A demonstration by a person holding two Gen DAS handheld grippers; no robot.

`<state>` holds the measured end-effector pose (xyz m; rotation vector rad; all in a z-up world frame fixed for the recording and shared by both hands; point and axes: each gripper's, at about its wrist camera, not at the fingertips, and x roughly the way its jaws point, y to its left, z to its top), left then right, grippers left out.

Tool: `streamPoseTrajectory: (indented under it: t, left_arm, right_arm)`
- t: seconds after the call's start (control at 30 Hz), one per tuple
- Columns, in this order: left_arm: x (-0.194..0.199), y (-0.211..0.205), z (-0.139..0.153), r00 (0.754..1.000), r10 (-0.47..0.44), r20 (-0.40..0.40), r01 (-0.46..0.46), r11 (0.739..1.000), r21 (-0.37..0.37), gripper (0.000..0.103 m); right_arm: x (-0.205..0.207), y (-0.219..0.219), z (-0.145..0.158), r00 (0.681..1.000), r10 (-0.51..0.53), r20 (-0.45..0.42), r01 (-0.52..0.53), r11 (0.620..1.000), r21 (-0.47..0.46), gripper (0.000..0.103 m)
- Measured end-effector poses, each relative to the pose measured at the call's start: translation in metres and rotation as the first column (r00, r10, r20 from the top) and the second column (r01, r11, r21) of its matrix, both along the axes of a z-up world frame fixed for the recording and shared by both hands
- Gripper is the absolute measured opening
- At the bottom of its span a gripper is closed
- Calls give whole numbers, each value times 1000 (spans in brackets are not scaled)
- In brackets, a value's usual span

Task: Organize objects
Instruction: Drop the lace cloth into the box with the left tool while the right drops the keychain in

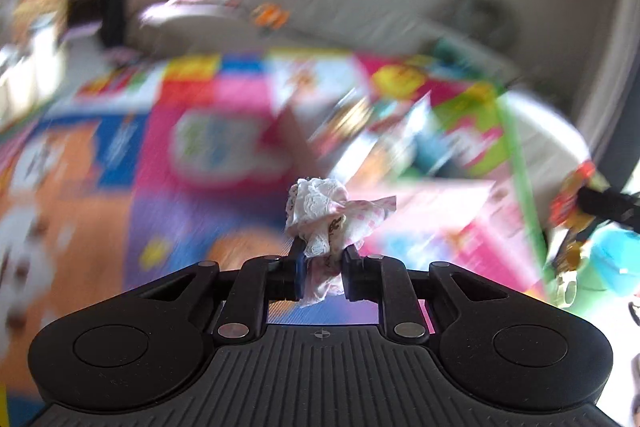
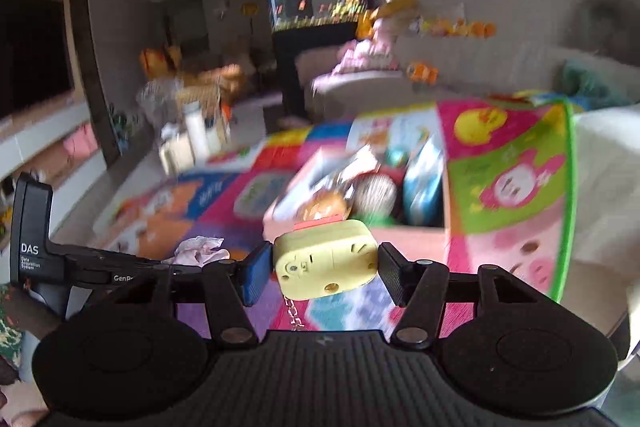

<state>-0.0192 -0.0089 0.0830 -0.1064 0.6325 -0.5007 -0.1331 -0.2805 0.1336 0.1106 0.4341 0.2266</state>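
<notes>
The left gripper (image 1: pixel 320 267) has its jaws drawn close together on a small crumpled cloth (image 1: pixel 328 215), white with pink print and a lace edge. The cloth sits between the two fingertips, bunches up above them and hangs a little below them. Under it lies a colourful play mat (image 1: pixel 160 155), which is blurred in this view.

The right gripper (image 2: pixel 320 273) holds a pale yellow toy (image 2: pixel 326 263) between its two pads, with the jaws partly open to the width of the toy. The blue pad touches the toy's left side; the black pad is at its right side. A thin chain (image 2: pixel 294 313) hangs down from the toy's underside. Just beyond the toy stands a pink box (image 2: pixel 424 227) on the mat, filled with toys that are too blurred to name. In the right wrist view, the left gripper with its cloth appears at the left, near the right one and at about the same height.
</notes>
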Motion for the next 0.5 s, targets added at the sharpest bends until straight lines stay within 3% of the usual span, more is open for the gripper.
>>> streamPoseTrajectory:
  t: [0.13, 0.2, 0.27, 0.33, 0.4, 0.47, 0.5]
  left_arm:
    - [26, -54, 37, 987, -134, 85, 138, 990, -43, 22]
    - [45, -83, 41, 978, -175, 116, 183, 981, -66, 27]
    - [66, -105, 33, 979, -185, 84, 191, 978, -79, 30]
    - [89, -125, 12, 980, -197, -6, 197, 980, -41, 31]
    - [101, -139, -13, 978, -195, -76, 199, 979, 51, 31]
    - [106, -141, -31, 978, -177, -113, 192, 971, 144, 32]
    - [103, -137, -33, 981, -172, -87, 184, 970, 156, 33]
  right_arm:
    - [-1, -24, 7, 996, -63, 55, 60, 997, 43, 57]
    - [0, -34, 4, 994, -95, 53, 92, 994, 65, 57]
    - [2, -44, -2, 992, -118, 35, 115, 990, 83, 57]
    - [4, -51, -10, 991, -134, 14, 132, 988, 84, 57]
    - [6, -59, -17, 988, -153, -5, 153, 985, 77, 57]
    - [10, -67, -25, 984, -177, -26, 179, 981, 81, 57]
    - [12, -71, -28, 981, -190, -35, 192, 978, 85, 57]
